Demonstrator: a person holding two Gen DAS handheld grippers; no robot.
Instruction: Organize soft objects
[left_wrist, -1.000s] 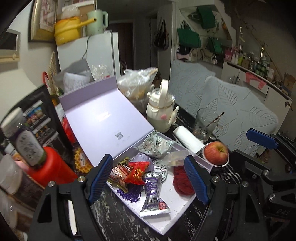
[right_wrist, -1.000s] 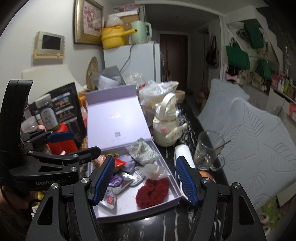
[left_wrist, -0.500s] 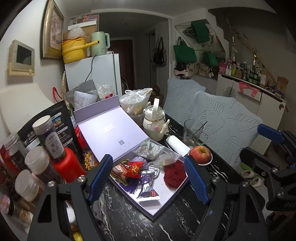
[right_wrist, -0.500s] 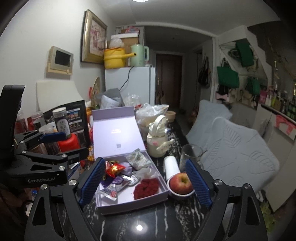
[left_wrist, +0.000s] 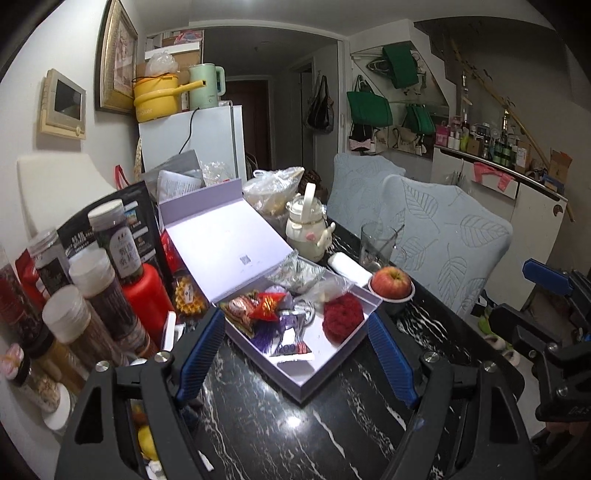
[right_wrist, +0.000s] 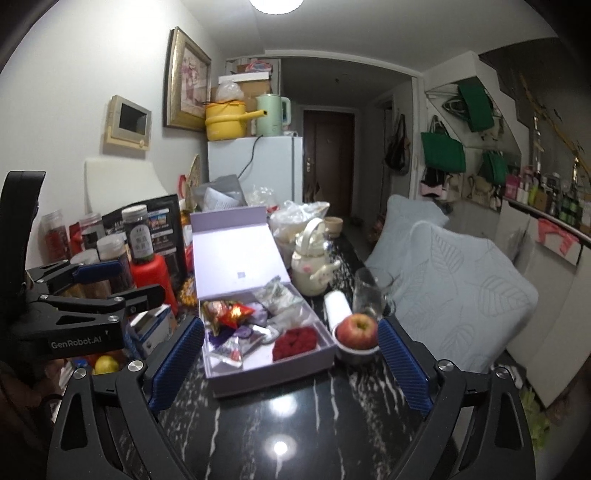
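Note:
A lilac box (left_wrist: 325, 384) with its lid up lies on the black marble table. Inside are a red knitted piece (left_wrist: 341, 314), a red pouch (left_wrist: 267, 304), a clear bag (left_wrist: 325, 286) and several snack packets. My left gripper (left_wrist: 295, 350) hovers open just short of the box's near corner, holding nothing. In the right wrist view the same box (right_wrist: 273, 376) and red knitted piece (right_wrist: 295, 341) lie ahead of my right gripper (right_wrist: 290, 358). Its jaws are opening, and nothing is held between them. The left gripper's fingers (right_wrist: 96, 271) show at the left.
Jars and a red bottle (left_wrist: 144, 299) crowd the table's left side. A teapot (left_wrist: 306, 232), a glass (left_wrist: 376, 243), a white roll (left_wrist: 349, 267) and an apple (left_wrist: 390, 280) in a small bowl stand to the right of the box. Leaf-patterned chairs (left_wrist: 450, 236) line the table's right edge.
Both grippers have drawn back from the box, so it looks smaller and more of the table shows. The right gripper's jaws have spread wider.

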